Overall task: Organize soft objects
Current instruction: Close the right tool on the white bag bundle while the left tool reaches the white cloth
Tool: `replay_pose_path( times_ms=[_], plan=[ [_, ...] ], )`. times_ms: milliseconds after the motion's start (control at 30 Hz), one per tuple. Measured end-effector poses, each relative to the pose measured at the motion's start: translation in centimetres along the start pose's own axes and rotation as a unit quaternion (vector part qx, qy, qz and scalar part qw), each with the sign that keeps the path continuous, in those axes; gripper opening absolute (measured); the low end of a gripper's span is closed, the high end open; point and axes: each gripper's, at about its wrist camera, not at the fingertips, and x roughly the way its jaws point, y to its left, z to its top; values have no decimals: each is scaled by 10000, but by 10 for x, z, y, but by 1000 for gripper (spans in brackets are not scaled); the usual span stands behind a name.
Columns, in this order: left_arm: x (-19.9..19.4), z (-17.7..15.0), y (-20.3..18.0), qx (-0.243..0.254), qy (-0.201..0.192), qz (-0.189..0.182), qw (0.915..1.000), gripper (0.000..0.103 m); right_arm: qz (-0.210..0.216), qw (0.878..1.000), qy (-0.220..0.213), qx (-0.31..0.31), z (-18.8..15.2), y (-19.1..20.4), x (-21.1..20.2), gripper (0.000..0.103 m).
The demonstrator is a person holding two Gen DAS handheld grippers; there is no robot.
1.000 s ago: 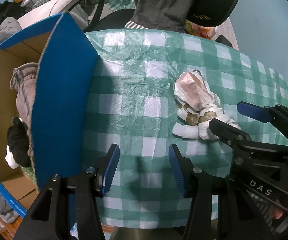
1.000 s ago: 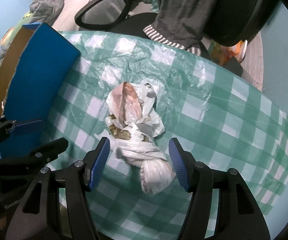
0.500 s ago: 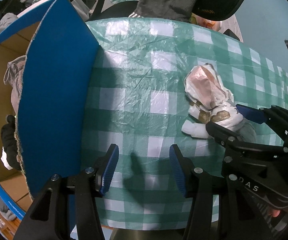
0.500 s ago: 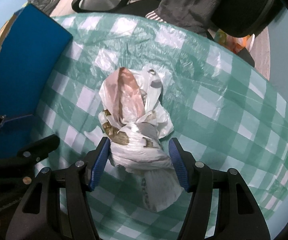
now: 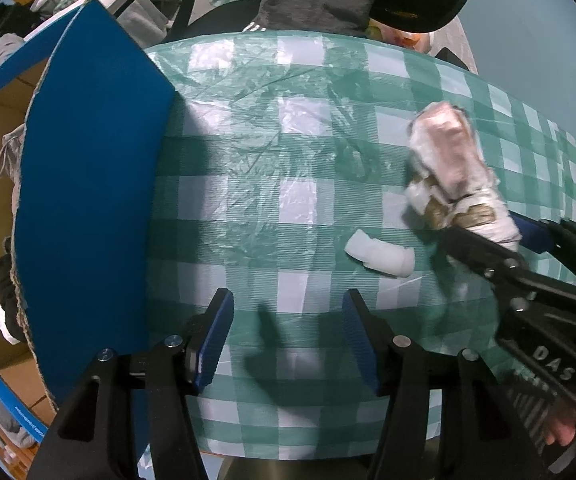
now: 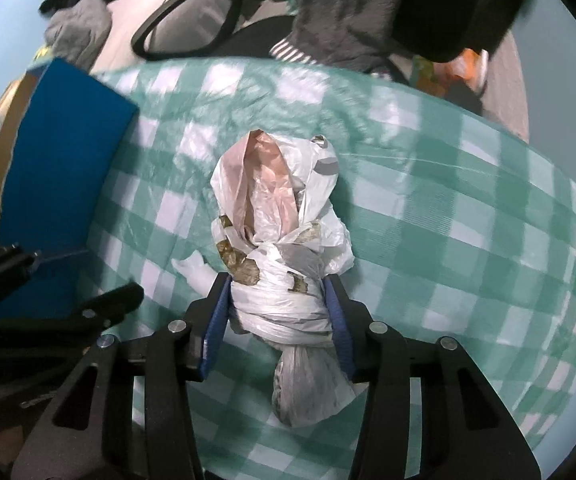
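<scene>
- The right gripper (image 6: 277,308), a black two-finger tool with ribbed blue pads (image 6: 216,322), has just been closing its jaws, and both pads now press the sides of a knotted bundle of white plastic bags (image 6: 275,248) with a pinkish translucent bag showing at its far end.
- The bundle lies on the green-and-white checked plastic tablecloth (image 6: 468,264), its tied grey-white tail (image 6: 308,384) trailing back between the gripper's arms; whether it has left the cloth is hard to judge from this angle.
- In the left wrist view, the same bundle (image 5: 454,172) sits at the right of the table, the right gripper (image 5: 500,236) clamped round its near end.
- A loose white strip of plastic (image 5: 380,254) rests on the cloth just beside the bundle.
- The left gripper (image 5: 288,342), pointing straight down, has just been opening its jaws; they stand wide apart over bare tablecloth (image 5: 271,184) with nothing between them.
- To the left, a cardboard box with blue outer flaps (image 5: 87,208) stands at the table's edge, grey and dark clothing (image 5: 7,160) visible inside.
- Beyond the table, a grey garment with a striped cuff (image 6: 340,8) hangs over a black office chair (image 6: 464,4).
</scene>
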Motion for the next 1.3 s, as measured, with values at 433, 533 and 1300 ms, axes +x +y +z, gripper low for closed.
replay_pose_path(
  times_ms=[433, 533, 1300],
  plan=[
    [13, 7, -29, -252, 169, -435, 9986, 59, -203, 9988, -64, 432, -33, -45, -14, 46],
    [16, 11, -32, -486, 171, -580, 9970, 60, -211, 9987, -78, 460, -37, -49, -16, 46],
    [55, 30, -44, -1305, 490, -904, 9861, 60, -82, 9992, -80, 386, -43, -57, -18, 46]
  ],
)
